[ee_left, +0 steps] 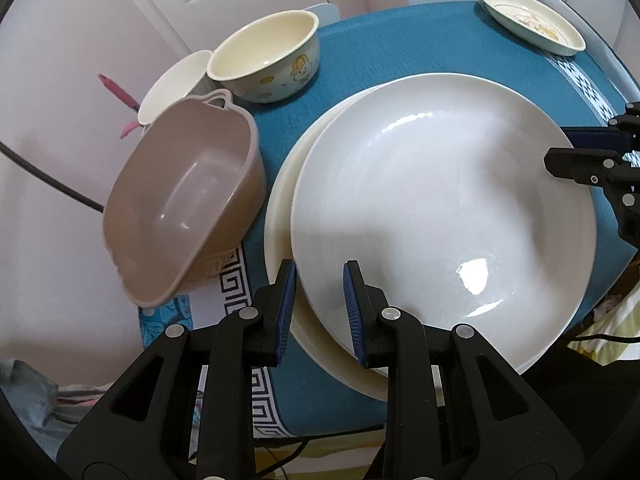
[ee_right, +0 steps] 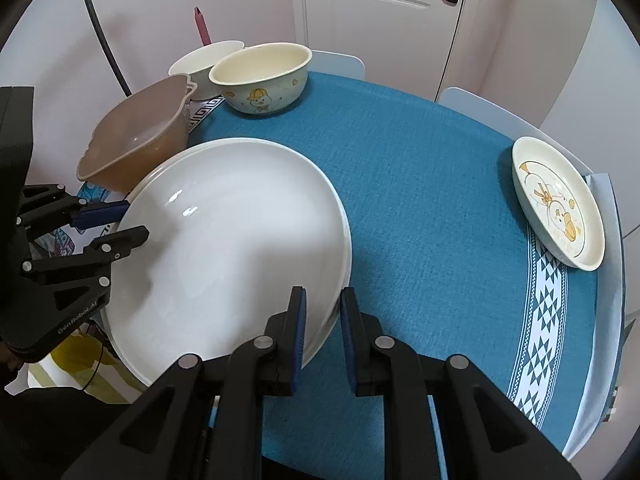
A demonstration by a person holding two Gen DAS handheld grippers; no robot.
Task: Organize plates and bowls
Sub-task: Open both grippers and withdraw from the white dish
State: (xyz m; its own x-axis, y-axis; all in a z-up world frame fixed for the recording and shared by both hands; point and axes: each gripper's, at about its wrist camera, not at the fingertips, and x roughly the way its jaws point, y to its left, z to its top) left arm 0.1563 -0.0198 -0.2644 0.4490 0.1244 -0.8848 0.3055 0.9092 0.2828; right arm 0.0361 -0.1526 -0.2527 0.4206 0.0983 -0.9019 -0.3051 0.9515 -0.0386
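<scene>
A large white plate (ee_left: 440, 208) (ee_right: 224, 240) lies on a cream plate (ee_left: 280, 208) of about the same size, on the blue tablecloth (ee_right: 420, 180). My left gripper (ee_left: 320, 310) (ee_right: 136, 218) is shut on the white plate's left rim, one finger above and one outside. My right gripper (ee_right: 323, 330) (ee_left: 556, 146) is shut on the opposite rim of the same plate. A cream bowl with a duck print (ee_left: 266, 56) (ee_right: 260, 76) stands at the back. A small duck-print plate (ee_left: 532, 20) (ee_right: 558, 204) sits at the far right edge.
A brown plastic basin with handles (ee_left: 184, 208) (ee_right: 136, 148) leans tilted at the table's left edge, close to the plates. A white bowl (ee_left: 172, 80) (ee_right: 200, 62) stands behind it beside the duck bowl. A pink utensil (ee_right: 202, 26) sticks up there. Pale chair backs (ee_right: 500, 120) ring the table.
</scene>
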